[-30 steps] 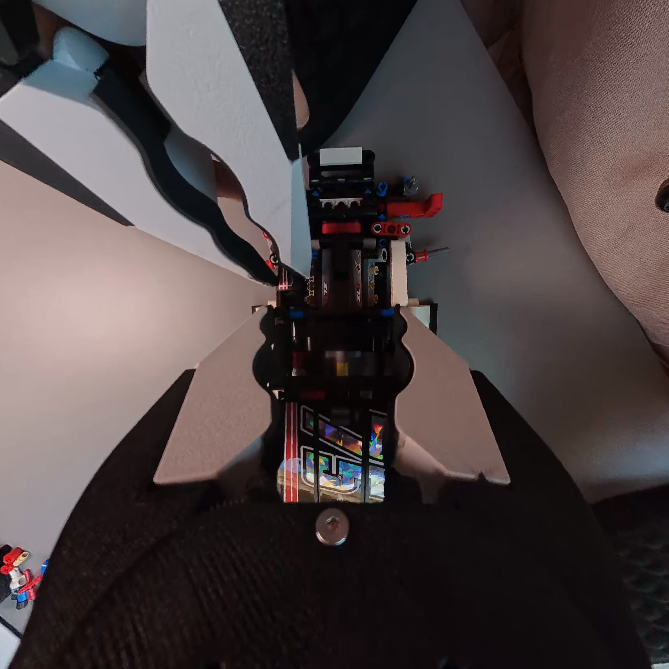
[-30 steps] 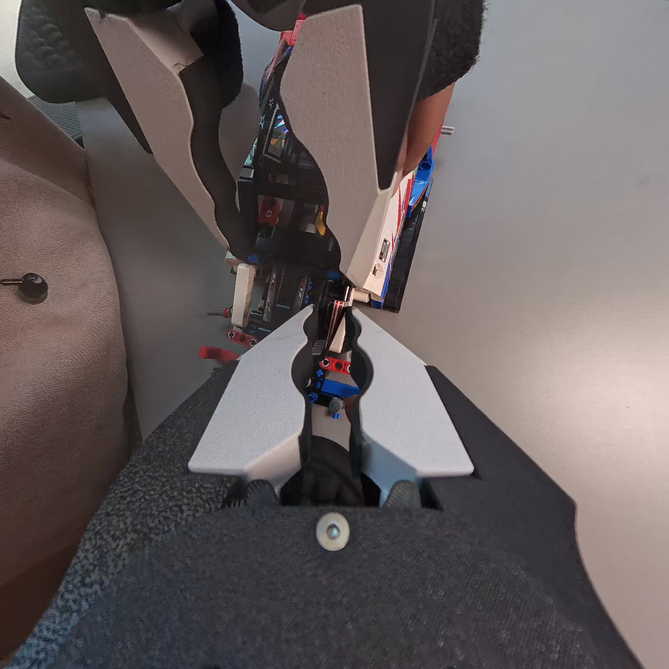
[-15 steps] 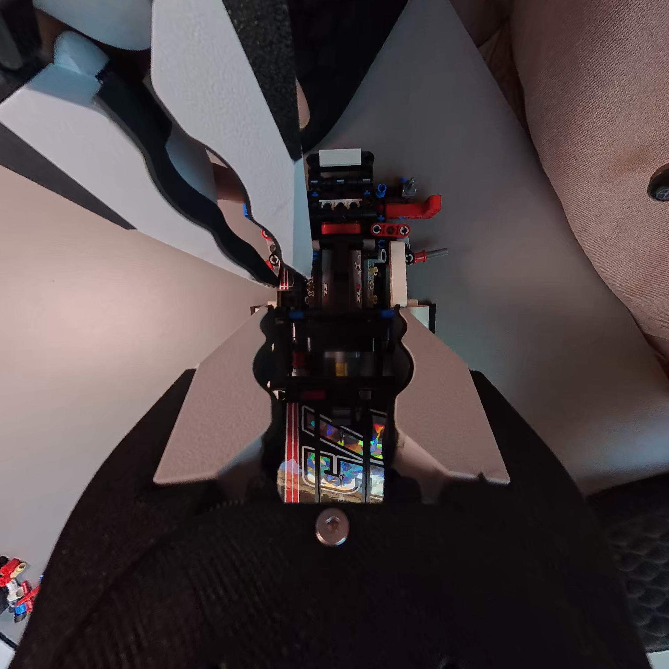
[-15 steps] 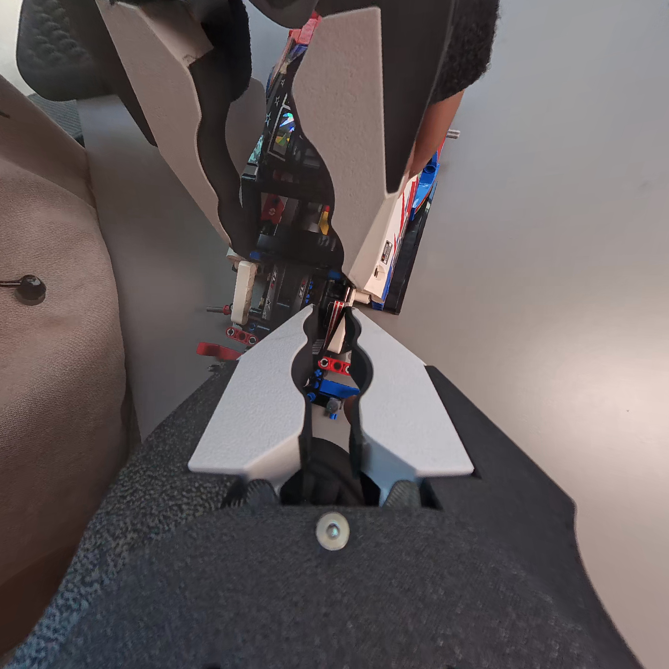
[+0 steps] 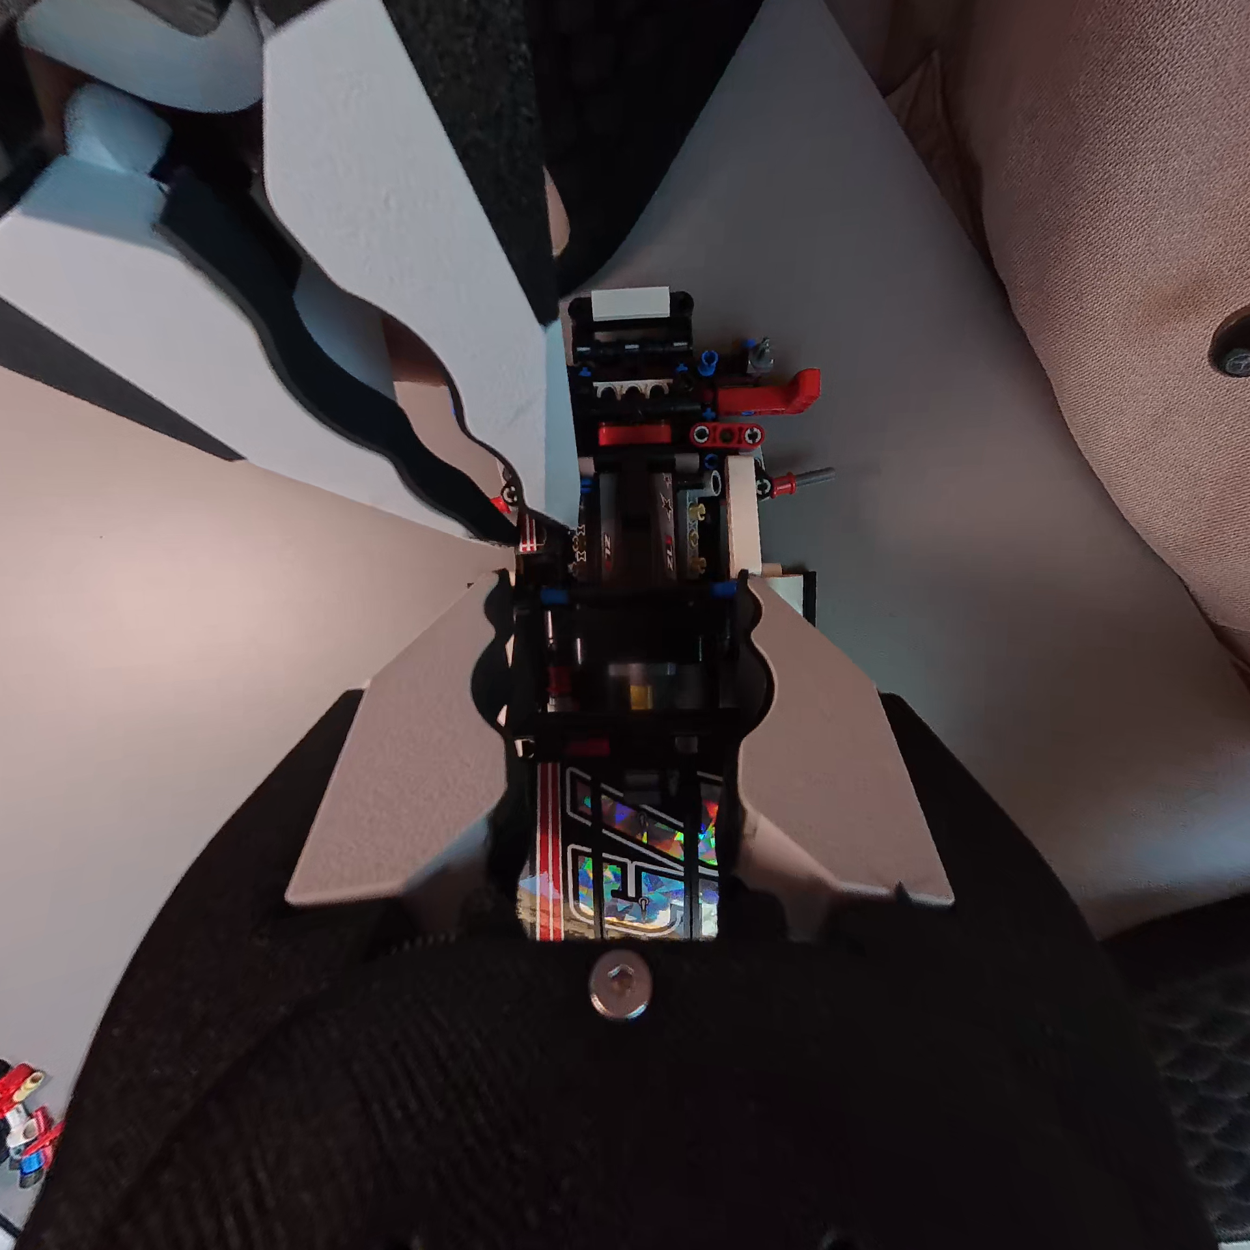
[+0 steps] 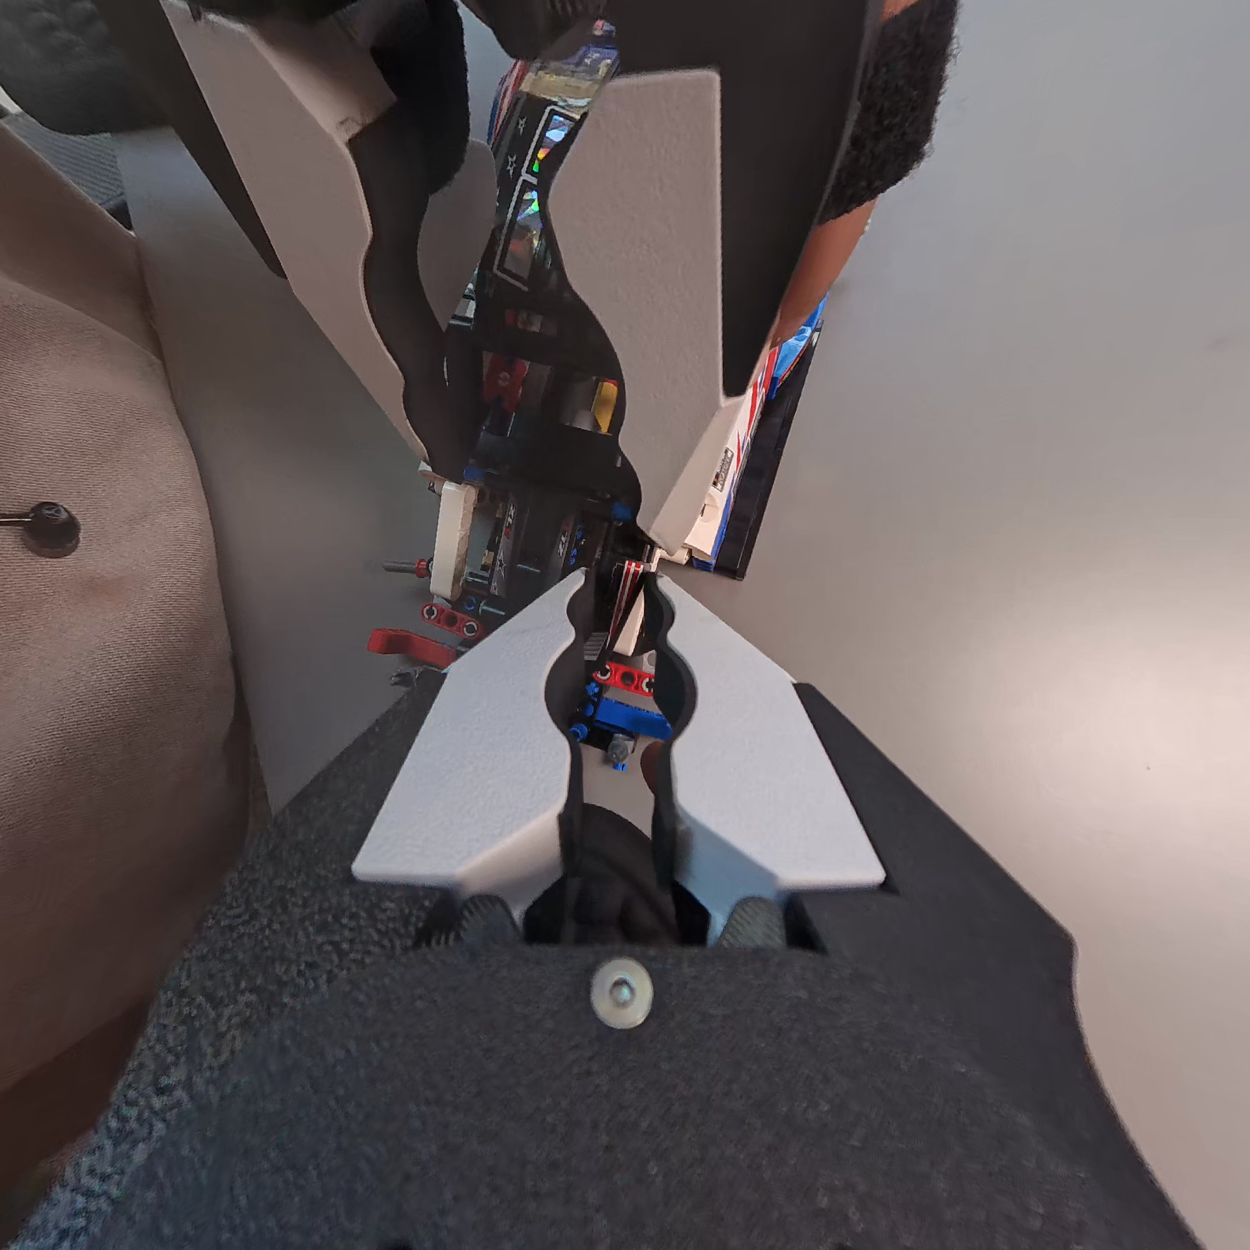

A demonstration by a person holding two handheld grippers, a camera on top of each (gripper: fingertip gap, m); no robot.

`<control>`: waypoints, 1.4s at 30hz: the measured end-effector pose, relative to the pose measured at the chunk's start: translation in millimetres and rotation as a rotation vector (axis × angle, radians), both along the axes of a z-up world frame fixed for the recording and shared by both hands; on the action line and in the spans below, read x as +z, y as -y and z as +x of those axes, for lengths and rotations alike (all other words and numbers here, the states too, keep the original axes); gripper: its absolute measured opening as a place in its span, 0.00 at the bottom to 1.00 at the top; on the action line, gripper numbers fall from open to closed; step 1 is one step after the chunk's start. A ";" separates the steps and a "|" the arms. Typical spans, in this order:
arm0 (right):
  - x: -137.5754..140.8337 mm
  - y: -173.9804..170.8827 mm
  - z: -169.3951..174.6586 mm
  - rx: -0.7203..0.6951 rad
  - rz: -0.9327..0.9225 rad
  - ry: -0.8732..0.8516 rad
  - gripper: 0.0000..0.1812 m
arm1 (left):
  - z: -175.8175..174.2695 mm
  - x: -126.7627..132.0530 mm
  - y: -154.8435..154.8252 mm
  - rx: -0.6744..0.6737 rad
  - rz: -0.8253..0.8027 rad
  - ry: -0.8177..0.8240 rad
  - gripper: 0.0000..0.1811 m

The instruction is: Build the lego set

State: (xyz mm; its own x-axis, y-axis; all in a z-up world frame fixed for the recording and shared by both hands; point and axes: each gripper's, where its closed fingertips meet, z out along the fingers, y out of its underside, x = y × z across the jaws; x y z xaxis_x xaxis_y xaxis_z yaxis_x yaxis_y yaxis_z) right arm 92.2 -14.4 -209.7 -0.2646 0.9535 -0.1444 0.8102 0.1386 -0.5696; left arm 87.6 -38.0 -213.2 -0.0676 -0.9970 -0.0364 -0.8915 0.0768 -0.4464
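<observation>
Jaws of the left gripper [image 5: 626, 588] are clamping the black lego car body [image 5: 626, 683] across its width, the holographic-stickered panel [image 5: 629, 859] lying nearest the camera between the fingers, just as it was a second ago; that grip is not shifting at all. Jaws of the right gripper [image 6: 615, 582] are pinched narrowly onto a thin white piece with red stripes [image 6: 626, 595] at the model's side edge, with a red beam and blue parts showing in the gap behind it.

What is changing is the framing: in the right wrist view the left gripper [image 6: 534, 473] and the model are looming larger than half a second ago, so the two tools are closing on each other, or the right one is pushing in. Judging from that, the striped piece is being pressed toward its seat on the side panel, though whether it is fully engaged is hidden by the fingertips.

Farther along, the chassis end with its red lever [image 5: 771, 399] and grey axle pin [image 5: 805, 480] is hanging over the pale table [image 5: 203, 642]. A brown cushion [image 5: 1116, 304] is lying beyond, and loose spare parts [image 5: 24, 1116] are sitting at the table edge.
</observation>
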 end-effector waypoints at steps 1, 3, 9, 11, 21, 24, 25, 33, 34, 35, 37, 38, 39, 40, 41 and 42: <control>0.0 0.1 0.2 0.003 0.000 0.006 0.07 | -0.1 0.1 0.0 0.002 0.001 0.001 0.35; -0.2 0.2 0.3 0.003 -0.009 0.020 0.06 | 0.0 0.2 0.0 0.007 0.001 0.003 0.35; -0.7 1.2 1.1 0.016 -0.029 0.053 0.07 | -1.0 0.7 0.3 0.015 0.015 -0.003 0.35; -0.6 1.2 0.6 0.026 -0.027 0.065 0.07 | -1.2 0.7 0.3 0.012 0.015 -0.001 0.35; 1.9 2.4 -4.1 -0.026 -0.138 0.002 0.06 | -3.1 1.8 1.5 0.013 0.022 0.016 0.33; 1.1 3.0 -4.4 -0.034 -0.131 -0.014 0.06 | -3.3 1.8 1.8 0.009 0.024 0.014 0.33; 0.9 3.1 -4.3 -0.034 -0.130 -0.017 0.06 | -3.4 1.8 1.9 0.007 0.024 0.013 0.33; 0.8 3.8 -4.6 -0.017 -0.236 -0.047 0.06 | -3.2 0.5 2.4 0.005 0.014 0.001 0.34; 1.0 4.0 -4.8 -0.018 -0.268 -0.051 0.06 | -3.4 0.3 2.7 0.003 0.012 -0.002 0.34; 1.2 4.0 -4.9 -0.020 -0.303 -0.051 0.06 | -3.5 0.1 3.0 0.000 0.010 -0.006 0.34; 1.5 4.4 -5.1 -0.024 -0.367 -0.051 0.05 | -4.1 0.0 3.6 -0.008 0.005 -0.017 0.34; 1.6 4.7 -5.3 -0.025 -0.384 -0.052 0.05 | -4.5 -0.1 3.9 -0.012 0.001 -0.025 0.34; 1.6 4.7 -5.2 -0.024 -0.388 -0.056 0.05 | -4.5 -0.1 3.9 -0.016 0.001 -0.031 0.34; 1.7 4.6 -5.2 -0.024 -0.381 -0.061 0.05 | -4.6 -0.2 3.9 -0.018 0.000 -0.033 0.34; 1.8 4.6 -5.1 -0.024 -0.361 -0.069 0.05 | -4.7 -0.1 3.9 -0.016 -0.004 -0.031 0.34; 1.9 4.5 -5.2 -0.020 -0.328 -0.082 0.06 | -4.9 -0.1 4.1 -0.014 -0.008 -0.029 0.34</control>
State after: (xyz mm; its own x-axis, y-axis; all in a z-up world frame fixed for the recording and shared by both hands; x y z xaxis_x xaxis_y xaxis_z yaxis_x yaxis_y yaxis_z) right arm 87.1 -18.9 -207.9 -0.2694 0.8650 -0.4234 0.7605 -0.0787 -0.6446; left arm 82.7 -42.1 -213.2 -0.0829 -0.9962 -0.0260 -0.9029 0.0861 -0.4211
